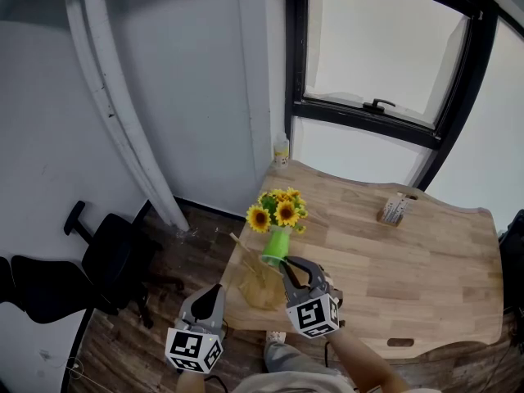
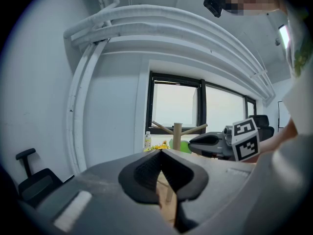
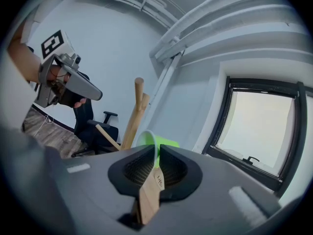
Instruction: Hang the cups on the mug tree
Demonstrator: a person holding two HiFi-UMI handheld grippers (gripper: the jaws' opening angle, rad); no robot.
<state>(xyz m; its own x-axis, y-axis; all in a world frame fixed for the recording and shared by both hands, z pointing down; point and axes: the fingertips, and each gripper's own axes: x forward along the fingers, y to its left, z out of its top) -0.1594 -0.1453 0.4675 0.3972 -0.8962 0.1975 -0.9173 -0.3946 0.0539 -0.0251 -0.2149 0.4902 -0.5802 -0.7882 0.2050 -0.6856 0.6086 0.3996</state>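
Right gripper (image 3: 157, 148): my jaws are nearly closed, pinching the thin rim of the green cup (image 3: 165, 142). One pad is inside the mouth and one outside.
Why the rim: I judge that gripping the lip leaves the rest of the cup free, so a peg can take it without my jaws getting in the way.
Wooden strip (image 3: 149, 199): a flat piece of wood hangs in the gap below my pads. I cannot tell whether it belongs to the cup.
Where the cup is: in the head view the green cup (image 1: 276, 246) is in the air over the near left corner of the table (image 1: 409, 260). It is tipped on its side, just beside the mug tree (image 1: 255, 285).
Mug tree: the post (image 3: 133, 121) rises close ahead of the cup, with the slanted pegs (image 3: 108, 136) lower down. No cup hangs on it in any view.
Left gripper (image 2: 160, 152): the jaw tips meet, and I see nothing pinched between them. It sits low at the table corner, pointing at the tree's post (image 2: 177, 131).
Why it waits there: my guess is that it is close enough to steady the tree if the cup knocks it.
Sunflowers (image 1: 277, 211): they stand just beyond the cup, so my approach has to stay on the near side.
Task stage: the cup is carried but not yet hung.
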